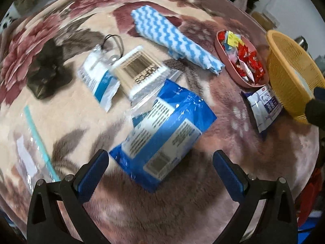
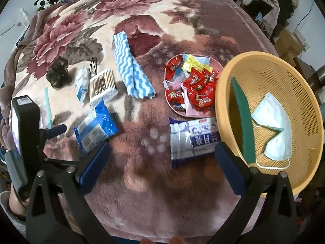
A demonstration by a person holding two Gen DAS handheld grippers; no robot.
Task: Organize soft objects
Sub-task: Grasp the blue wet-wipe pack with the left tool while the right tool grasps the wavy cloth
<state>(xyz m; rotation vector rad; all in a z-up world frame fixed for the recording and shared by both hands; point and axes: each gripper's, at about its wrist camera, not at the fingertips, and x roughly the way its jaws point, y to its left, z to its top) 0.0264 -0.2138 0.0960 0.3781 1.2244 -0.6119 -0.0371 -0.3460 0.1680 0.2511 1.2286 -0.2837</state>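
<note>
While both jaws stand apart, the left hand-held gripper [image 1: 160,168] frames the blue wipes pack [image 1: 162,130] at lower centre. The right hand-held gripper [image 2: 162,160] holds nothing; the basket [image 2: 300,174] at right contains a green scouring pad [image 2: 242,122] and a face mask [image 2: 274,130].

Both grippers are hanging over the blanket with nothing in them. The left gripper [image 1: 160,162] is sitting with its blue-padded fingers [image 1: 95,172] spread wide apart, pointing forward and down. The right gripper [image 2: 162,158] is doing the same, jaws gaping. From the right wrist view the left gripper [image 2: 59,130] is showing at the left edge.
</note>
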